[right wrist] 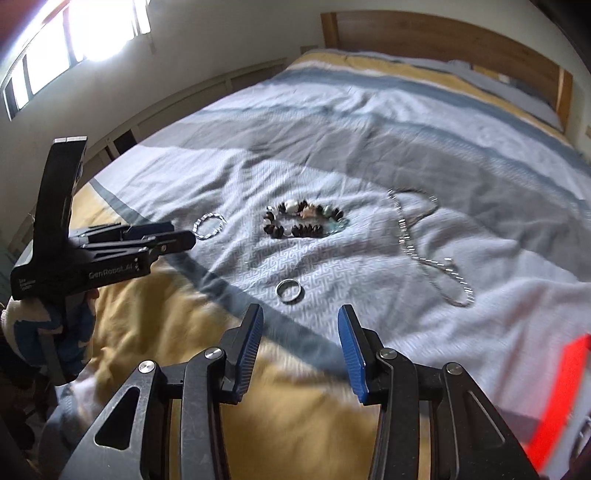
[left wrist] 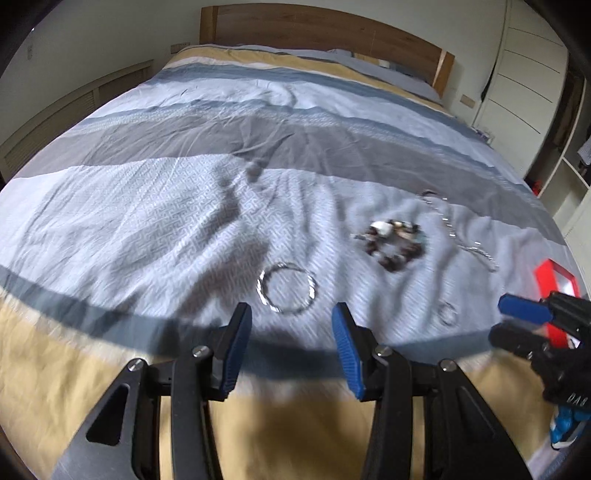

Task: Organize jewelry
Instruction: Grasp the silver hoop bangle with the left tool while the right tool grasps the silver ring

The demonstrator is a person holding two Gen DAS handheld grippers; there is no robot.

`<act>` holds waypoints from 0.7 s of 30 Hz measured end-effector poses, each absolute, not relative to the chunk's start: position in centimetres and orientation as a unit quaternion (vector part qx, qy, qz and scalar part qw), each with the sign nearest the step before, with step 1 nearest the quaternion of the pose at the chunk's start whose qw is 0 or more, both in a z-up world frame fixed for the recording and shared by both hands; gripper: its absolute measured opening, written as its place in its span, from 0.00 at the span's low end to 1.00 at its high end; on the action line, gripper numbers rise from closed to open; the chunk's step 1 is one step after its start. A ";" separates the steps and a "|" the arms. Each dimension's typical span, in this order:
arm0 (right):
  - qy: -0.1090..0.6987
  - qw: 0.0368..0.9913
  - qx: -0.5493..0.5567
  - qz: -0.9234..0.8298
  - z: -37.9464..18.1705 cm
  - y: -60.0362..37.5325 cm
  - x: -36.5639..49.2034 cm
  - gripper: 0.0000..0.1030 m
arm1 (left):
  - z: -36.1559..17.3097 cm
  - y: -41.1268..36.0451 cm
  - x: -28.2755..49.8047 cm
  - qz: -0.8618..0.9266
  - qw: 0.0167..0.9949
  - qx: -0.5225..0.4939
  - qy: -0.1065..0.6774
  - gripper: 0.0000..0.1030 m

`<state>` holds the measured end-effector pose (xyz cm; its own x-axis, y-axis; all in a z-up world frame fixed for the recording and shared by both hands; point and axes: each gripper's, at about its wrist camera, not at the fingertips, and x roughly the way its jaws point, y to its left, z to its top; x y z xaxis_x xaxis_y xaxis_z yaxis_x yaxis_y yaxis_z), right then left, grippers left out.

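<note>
Jewelry lies on the striped bedspread (left wrist: 147,206). A twisted silver bangle (left wrist: 287,288) lies just ahead of my open, empty left gripper (left wrist: 291,317); it also shows in the right wrist view (right wrist: 209,226). A dark beaded bracelet (left wrist: 393,243) (right wrist: 304,220), a silver chain necklace (left wrist: 458,232) (right wrist: 424,247) and a small silver ring (left wrist: 447,314) (right wrist: 289,290) lie to the right. My right gripper (right wrist: 300,319) is open and empty, just short of the ring. A red box (left wrist: 556,295) (right wrist: 561,384) sits at the right edge.
A wooden headboard (left wrist: 325,33) stands at the far end of the bed. White cabinets (left wrist: 528,92) stand on the right. A bright window (right wrist: 74,29) is on the left wall. The yellow band of the bedspread (right wrist: 155,332) lies under both grippers.
</note>
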<state>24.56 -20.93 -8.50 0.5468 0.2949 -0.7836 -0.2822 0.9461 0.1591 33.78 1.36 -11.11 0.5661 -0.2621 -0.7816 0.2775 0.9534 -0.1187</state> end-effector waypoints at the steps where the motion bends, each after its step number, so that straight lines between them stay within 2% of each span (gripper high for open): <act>1: 0.449 0.877 0.007 0.169 -9.3 -20.7 25.3 0.40 | -11.4 1.3 34.1 -0.152 0.885 0.010 0.441 0.42; 6: 0.455 0.872 0.010 0.181 -11.8 -19.9 27.3 0.40 | -12.9 0.8 35.5 -0.154 0.886 0.016 0.437 0.42; 9: 0.451 0.874 0.012 0.183 -12.4 -19.6 27.7 0.40 | -13.3 0.3 35.6 -0.159 0.886 0.024 0.434 0.49; 11: 0.446 0.876 0.007 0.184 -12.6 -19.4 27.7 0.40 | -13.6 -0.1 35.8 -0.157 0.887 0.032 0.432 0.49; 13: 0.443 0.878 0.000 0.183 -12.7 -19.1 27.6 0.36 | -13.8 -0.1 35.8 -0.157 0.889 0.030 0.430 0.49; 16: 0.436 0.881 -0.004 0.184 -13.0 -18.8 27.5 0.21 | -14.1 0.3 36.0 -0.161 0.889 0.015 0.428 0.48; 21: 0.432 0.882 0.000 0.190 -13.3 -18.9 27.4 0.20 | -14.1 0.3 35.9 -0.163 0.891 0.014 0.424 0.46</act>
